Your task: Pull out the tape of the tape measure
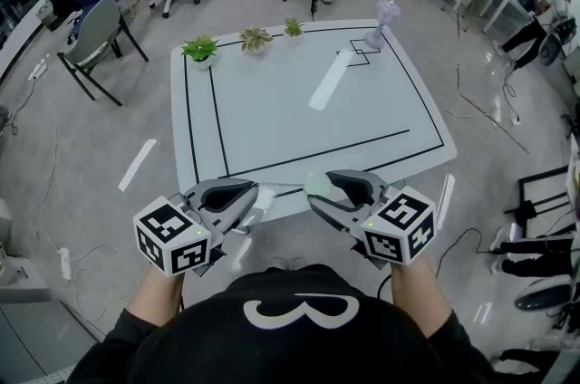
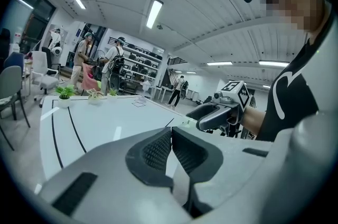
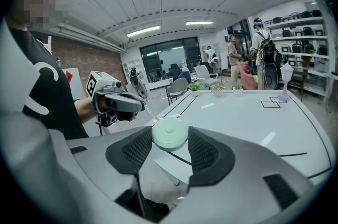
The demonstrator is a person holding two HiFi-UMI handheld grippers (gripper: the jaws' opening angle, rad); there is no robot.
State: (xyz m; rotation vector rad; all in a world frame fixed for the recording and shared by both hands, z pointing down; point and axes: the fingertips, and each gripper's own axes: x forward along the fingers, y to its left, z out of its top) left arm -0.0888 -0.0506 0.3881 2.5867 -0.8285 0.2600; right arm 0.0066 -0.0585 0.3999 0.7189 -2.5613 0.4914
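A round pale green tape measure (image 1: pixel 317 184) (image 3: pixel 170 134) sits between the pads of my right gripper (image 1: pixel 319 191) (image 3: pixel 170 139), which is shut on it above the near edge of the white table (image 1: pixel 299 101). From the case a thin white tape (image 3: pixel 151 114) runs a short way left to my left gripper (image 1: pixel 257 193) (image 3: pixel 141 105). The left gripper's (image 2: pixel 171 131) jaws are pressed together on the tape's end. In the left gripper view the right gripper (image 2: pixel 207 113) is close by on the right, with a bit of the green case (image 2: pixel 186 122) showing.
Three small potted plants (image 1: pixel 200 49) (image 1: pixel 256 38) (image 1: pixel 293 28) and a pale purple stand (image 1: pixel 381 22) line the table's far edge. Black lines mark the tabletop. Chairs (image 1: pixel 98 33) stand to the left, and people stand beyond the table.
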